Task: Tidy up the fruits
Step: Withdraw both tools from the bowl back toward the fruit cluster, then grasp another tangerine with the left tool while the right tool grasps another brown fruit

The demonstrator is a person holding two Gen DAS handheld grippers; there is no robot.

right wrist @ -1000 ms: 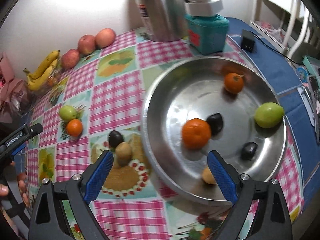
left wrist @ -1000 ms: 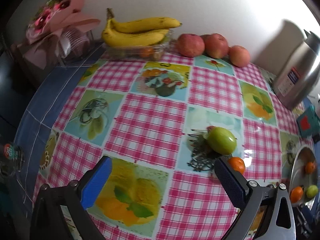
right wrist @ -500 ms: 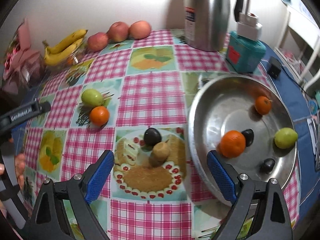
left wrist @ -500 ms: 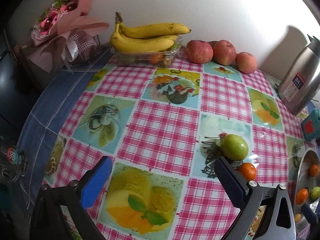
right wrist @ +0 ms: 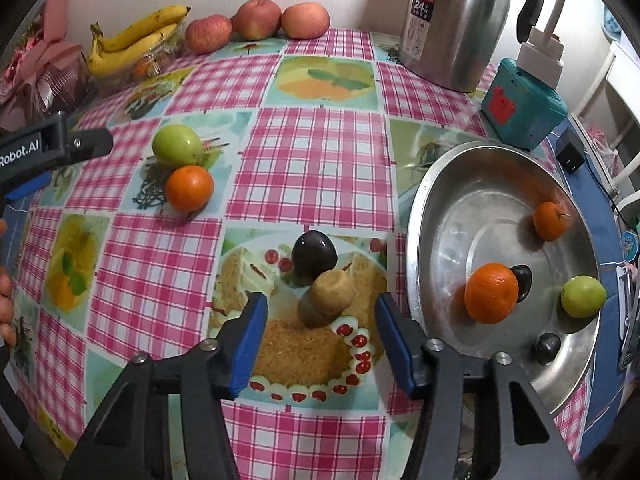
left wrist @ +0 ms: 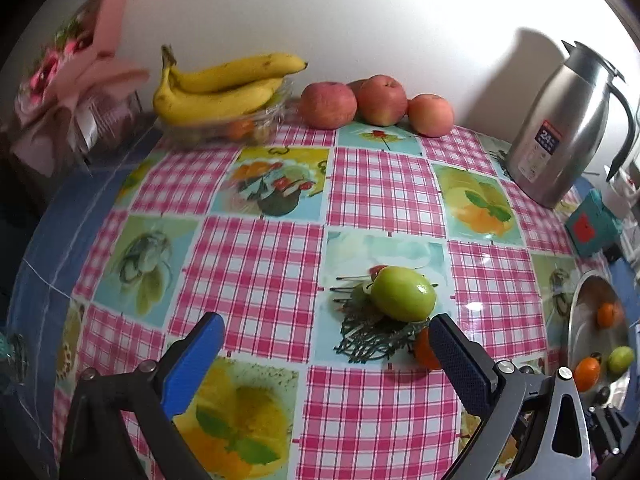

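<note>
The right hand-held gripper (right wrist: pixel 320 320) is closing, jaws still apart, around a brown kiwi (right wrist: pixel 327 298) on the checked desk (right wrist: pixel 312 152), with a dark plum (right wrist: pixel 314 254) touching behind and the steel basin (right wrist: pixel 436 208) beside. The left hand-held gripper (left wrist: pixel 326 346) gapes wide near a green apple (left wrist: pixel 402 298) and an orange tangerine (left wrist: pixel 424 350).

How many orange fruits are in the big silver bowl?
2. One large orange fruit sits near the middle of the silver bowl, touching a dark fruit; a smaller orange one sits toward the far side.
</note>
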